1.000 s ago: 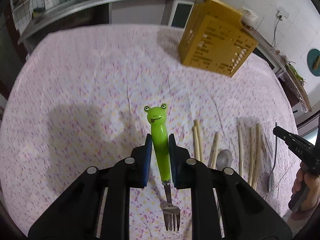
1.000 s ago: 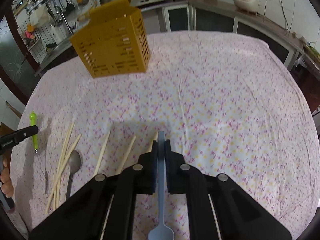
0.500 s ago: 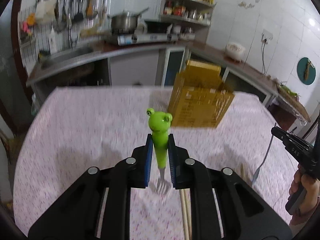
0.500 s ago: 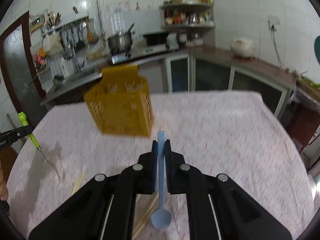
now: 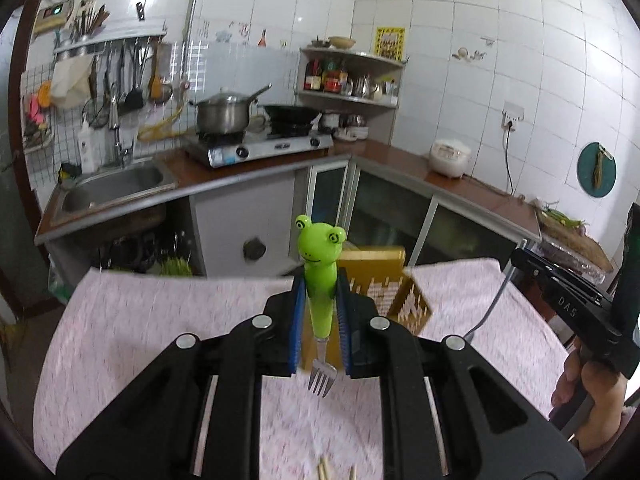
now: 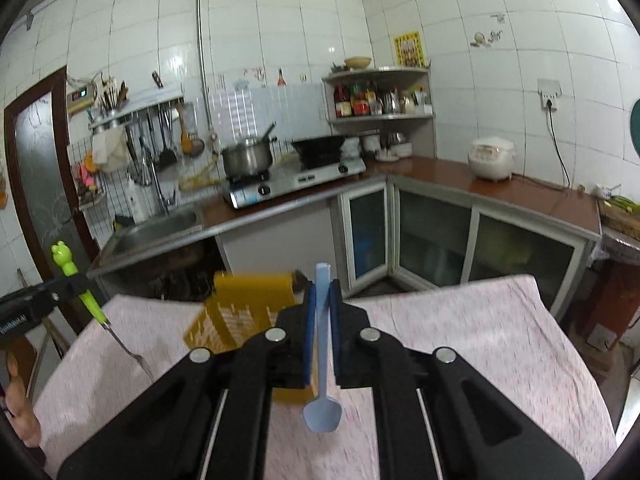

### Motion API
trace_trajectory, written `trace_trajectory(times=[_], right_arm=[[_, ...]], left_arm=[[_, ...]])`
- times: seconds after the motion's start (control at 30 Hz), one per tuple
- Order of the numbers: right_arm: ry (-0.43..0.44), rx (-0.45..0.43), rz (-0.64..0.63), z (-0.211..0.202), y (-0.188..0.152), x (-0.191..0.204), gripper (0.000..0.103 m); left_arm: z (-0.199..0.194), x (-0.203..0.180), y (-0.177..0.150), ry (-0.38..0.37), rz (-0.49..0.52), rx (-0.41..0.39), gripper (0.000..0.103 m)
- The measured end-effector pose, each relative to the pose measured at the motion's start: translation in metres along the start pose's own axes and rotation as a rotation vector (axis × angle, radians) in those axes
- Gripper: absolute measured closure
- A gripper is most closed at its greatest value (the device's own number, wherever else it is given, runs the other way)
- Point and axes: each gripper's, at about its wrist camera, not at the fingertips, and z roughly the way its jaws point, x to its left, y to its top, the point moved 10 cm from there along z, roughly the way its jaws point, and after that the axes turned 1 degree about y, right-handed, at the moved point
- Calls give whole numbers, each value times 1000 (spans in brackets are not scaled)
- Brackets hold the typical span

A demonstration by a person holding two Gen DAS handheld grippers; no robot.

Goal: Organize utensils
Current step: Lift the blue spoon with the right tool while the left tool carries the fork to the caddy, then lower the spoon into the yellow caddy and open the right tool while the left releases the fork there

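Note:
My left gripper (image 5: pixel 319 292) is shut on a fork with a green frog handle (image 5: pixel 319 264), tines pointing down, held above the table. My right gripper (image 6: pixel 321 300) is shut on a light blue spoon (image 6: pixel 322 360), bowl hanging down. A yellow slotted utensil basket (image 5: pixel 380 280) stands on the table just behind both grippers; it also shows in the right wrist view (image 6: pixel 240 312). The frog fork (image 6: pixel 78 280) shows at the left of the right wrist view. The right gripper (image 5: pixel 568 304) shows at the right of the left wrist view.
The table carries a pink flowered cloth (image 5: pixel 160 320). Tips of wooden chopsticks (image 5: pixel 324 472) lie near its front edge. Behind the table are a counter with a sink (image 5: pixel 112 188), a stove with a pot (image 5: pixel 224 116), and a rice cooker (image 5: pixel 450 158).
Both grippers have lifted and tilted up from looking down at the table to looking level at the kitchen. The basket now sits close behind both held utensils. Grips are unchanged.

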Motion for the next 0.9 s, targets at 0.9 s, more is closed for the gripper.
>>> trace_trajectory(times=[0.9], right_arm=[[6,79,-36,108,-26,34,96]], left_arm=[[136,1,-24,-3,-27,29,89]])
